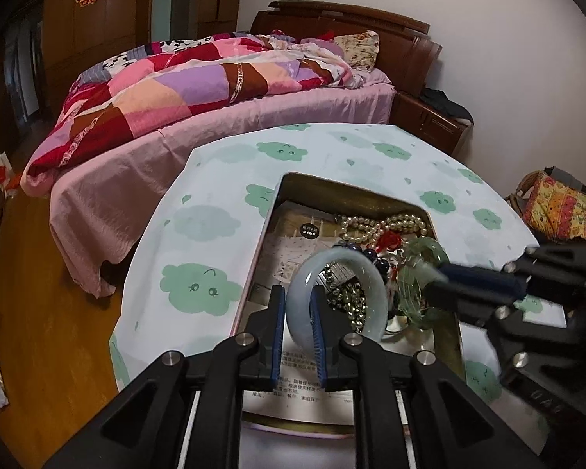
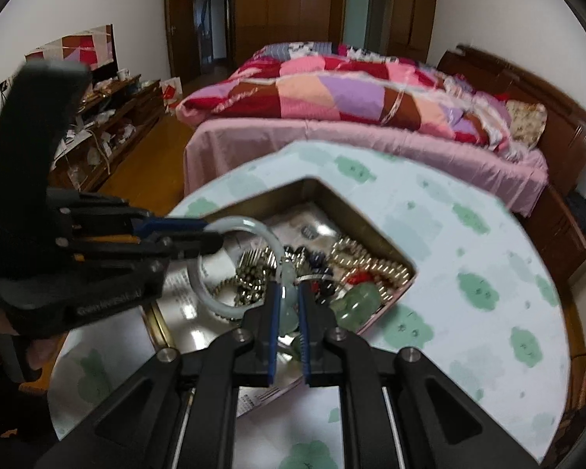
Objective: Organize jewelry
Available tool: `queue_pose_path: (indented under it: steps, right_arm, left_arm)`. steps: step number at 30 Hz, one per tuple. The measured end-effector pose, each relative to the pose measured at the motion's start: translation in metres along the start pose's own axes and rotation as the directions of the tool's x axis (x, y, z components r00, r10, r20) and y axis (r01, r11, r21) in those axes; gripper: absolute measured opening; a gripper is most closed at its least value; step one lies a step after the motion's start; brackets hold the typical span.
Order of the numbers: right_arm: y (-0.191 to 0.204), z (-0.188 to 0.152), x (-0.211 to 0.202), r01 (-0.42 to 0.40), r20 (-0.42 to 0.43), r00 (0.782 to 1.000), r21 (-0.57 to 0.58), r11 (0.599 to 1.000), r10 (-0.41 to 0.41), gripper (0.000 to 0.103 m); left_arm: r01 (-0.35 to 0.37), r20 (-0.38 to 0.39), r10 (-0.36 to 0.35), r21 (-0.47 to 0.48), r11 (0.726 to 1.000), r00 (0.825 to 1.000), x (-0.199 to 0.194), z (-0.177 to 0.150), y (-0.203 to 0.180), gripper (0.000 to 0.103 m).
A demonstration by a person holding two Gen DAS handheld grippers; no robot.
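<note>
An open metal tin [image 1: 332, 179] [image 2: 308, 184] sits on a round table and holds tangled jewelry: a pearl necklace [image 1: 390, 222] [image 2: 371, 262], dark beads, a gold bead chain and a red piece. My left gripper [image 1: 297, 293] [image 2: 213, 234] is shut on a pale blue-white bangle [image 1: 340, 256] [image 2: 250, 223], held upright over the tin's near half. My right gripper [image 2: 290, 289] [image 1: 433, 277] comes in from the right, shut on a translucent green bangle [image 2: 288, 314] [image 1: 433, 249] above the tin. The two bangles hang close together; I cannot tell whether they touch.
The table wears a white cover with green clouds [image 1: 199, 234] [image 2: 468, 234]. Printed paper lines the tin's floor. A bed with a patchwork quilt [image 1: 199, 90] stands just behind the table. A wooden nightstand [image 1: 429, 117] is at the back right. A hand [image 2: 39, 355] holds the left gripper's grip.
</note>
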State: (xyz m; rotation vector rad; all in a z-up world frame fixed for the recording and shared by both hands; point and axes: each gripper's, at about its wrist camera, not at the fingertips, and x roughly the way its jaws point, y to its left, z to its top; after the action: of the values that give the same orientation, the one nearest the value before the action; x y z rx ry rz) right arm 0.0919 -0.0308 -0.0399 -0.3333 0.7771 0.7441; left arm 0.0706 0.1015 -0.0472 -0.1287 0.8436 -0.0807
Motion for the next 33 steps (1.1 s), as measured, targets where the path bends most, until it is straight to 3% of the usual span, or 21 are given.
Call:
queue_pose_path:
  steps: [3,4,5,10,17,33]
  right_arm:
    - [-0.002,-0.003,0.005,-0.007,-0.017,1.000,0.018,1.000,0.007,0.015]
    - [-0.003,-0.004,0.006,-0.008,-0.019,1.000,0.023,1.000,0.009,0.020]
    - [-0.004,-0.006,0.005,-0.007,-0.018,1.000,0.028,1.000,0.008,0.033]
    - [-0.005,-0.009,-0.007,0.022,-0.006,1.000,0.034,0.999,-0.022,0.046]
    - [-0.015,-0.018,-0.038,0.053,0.057,0.997,0.090,0.995,-0.058,0.060]
    - [-0.039,-0.032,-0.092,0.103,0.178,0.975,0.188,0.977,-0.137,0.071]
  left_arm:
    - [-0.006,0.008,0.006,-0.005,1.000,1.000,-0.002,0.001,0.002,0.020]
    - [-0.004,0.017,0.004,-0.004,1.000,1.000,-0.005,0.002,0.001,0.027]
    - [-0.006,0.025,0.006,-0.006,1.000,1.000,-0.007,0.002,0.001,0.034]
    - [-0.035,0.057,0.036,-0.017,0.999,0.998,-0.019,0.004,0.002,0.049]
    - [-0.071,0.110,0.074,-0.029,0.997,0.991,-0.042,0.003,-0.004,0.049]
    - [-0.080,0.176,0.074,0.027,0.996,0.982,-0.074,-0.003,-0.029,0.050]
